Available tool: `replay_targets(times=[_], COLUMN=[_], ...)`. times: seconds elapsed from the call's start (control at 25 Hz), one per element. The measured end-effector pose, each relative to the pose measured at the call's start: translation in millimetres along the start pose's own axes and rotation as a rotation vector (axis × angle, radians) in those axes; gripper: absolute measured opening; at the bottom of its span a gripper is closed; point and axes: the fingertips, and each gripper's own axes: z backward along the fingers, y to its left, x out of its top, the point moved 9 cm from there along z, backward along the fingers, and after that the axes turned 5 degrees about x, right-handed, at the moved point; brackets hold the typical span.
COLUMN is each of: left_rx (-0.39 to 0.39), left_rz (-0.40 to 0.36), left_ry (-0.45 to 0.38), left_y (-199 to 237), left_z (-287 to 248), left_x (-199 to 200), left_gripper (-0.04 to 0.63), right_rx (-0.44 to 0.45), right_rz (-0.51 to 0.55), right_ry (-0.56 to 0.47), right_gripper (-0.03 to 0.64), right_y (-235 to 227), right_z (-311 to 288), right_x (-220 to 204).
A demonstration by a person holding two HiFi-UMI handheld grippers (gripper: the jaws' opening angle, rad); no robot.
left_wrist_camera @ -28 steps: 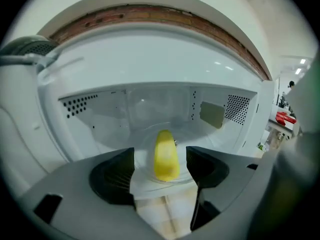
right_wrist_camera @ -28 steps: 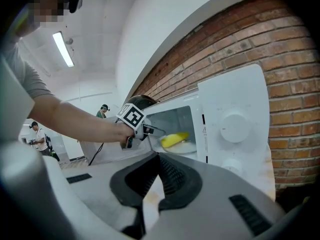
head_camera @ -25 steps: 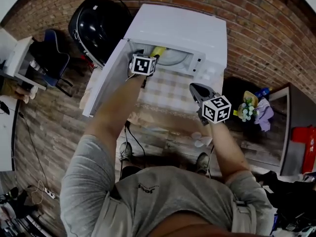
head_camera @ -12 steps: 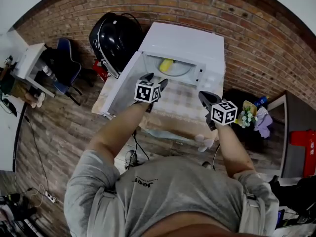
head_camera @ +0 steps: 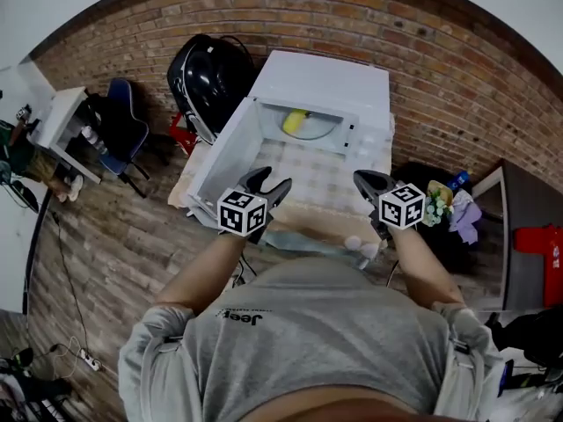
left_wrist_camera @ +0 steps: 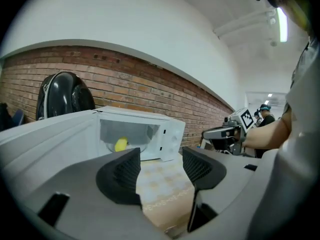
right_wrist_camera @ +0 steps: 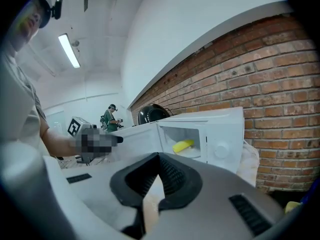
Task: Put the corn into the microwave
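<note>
Withdrawn from the mouth of the oven since a second ago, the left gripper (head_camera: 269,180) now hangs over the near edge of the beige chequered tablecloth (head_camera: 325,170), well apart from the cavity it had reached into; the right gripper (head_camera: 362,179) has shifted only a little and sits beside it over the same cloth. Left gripper: jaws released and standing wide, having just been closing slightly, with nothing between them in the left gripper view (left_wrist_camera: 160,154) but cloth beyond. Right gripper: jaws clenched, tips together, and empty in its own view (right_wrist_camera: 160,156). Yellow corn cob (head_camera: 295,121): inside the white box-shaped microwave (head_camera: 327,73), lying on the clear glass turntable plate (head_camera: 318,130) toward the left side of the cavity. The cob lies ahead of both grippers and touches neither; it shows just left of the left jaw in the left gripper view (left_wrist_camera: 120,144) and above the closed jaws in the right gripper view (right_wrist_camera: 183,145). White microwave door (head_camera: 220,148): swung fully open to the left, just beside the left gripper. Surroundings: red brick wall (head_camera: 440,51) behind the oven; glossy black domed object (head_camera: 207,73) to its left; blue chair (head_camera: 123,126) further left; small bunch of white and green flowers (head_camera: 437,202) right of the right gripper.
</note>
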Motion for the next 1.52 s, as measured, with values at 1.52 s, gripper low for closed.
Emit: replay_targets(times=[1.52], left_rx=[-0.318], left_rz=[-0.037], left_ry=[-0.043], left_y=[-60.5], left_z=[113.5], left_x=[40.1], left_gripper=[0.018], right_rx=[-0.009], right_rz=[-0.011], right_ry=[-0.066], right_gripper=[0.017], right_y=[92.9], right_z=[64.9], right_x=[17.9])
